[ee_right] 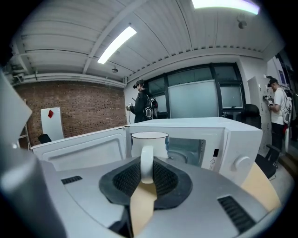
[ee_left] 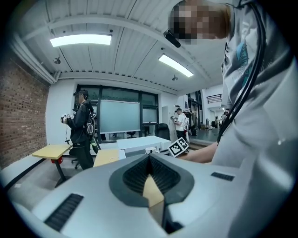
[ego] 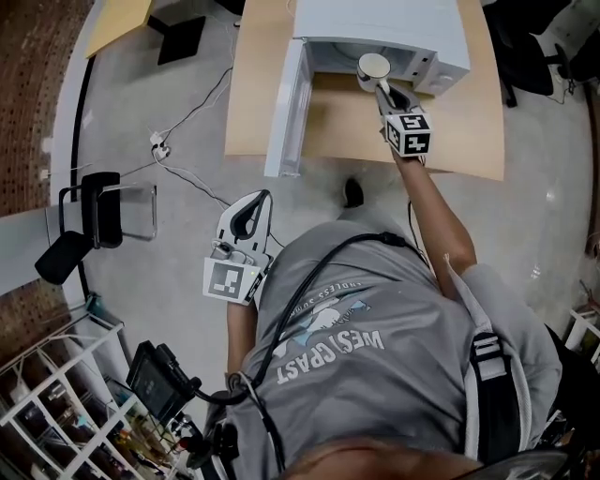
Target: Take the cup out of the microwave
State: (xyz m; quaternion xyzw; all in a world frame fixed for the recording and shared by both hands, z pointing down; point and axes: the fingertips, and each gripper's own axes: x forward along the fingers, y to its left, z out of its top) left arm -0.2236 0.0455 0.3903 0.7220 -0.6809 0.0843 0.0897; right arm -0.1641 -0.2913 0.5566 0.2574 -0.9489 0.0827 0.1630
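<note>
The white cup (ego: 372, 66) is at the open mouth of the microwave (ego: 394, 23), at 11 o'clock from the right tool (ego: 380, 87), whose jaws are clamped on the cup's handle (ee_right: 146, 162). The microwave door (ego: 286, 103) stands swung open at 8 o'clock of the cup, above the wooden tabletop (ego: 255, 94). The left tool (ego: 255, 202), at 7 o'clock from the cup beside the person's waist, has its jaws closed together and holds nothing.
</note>
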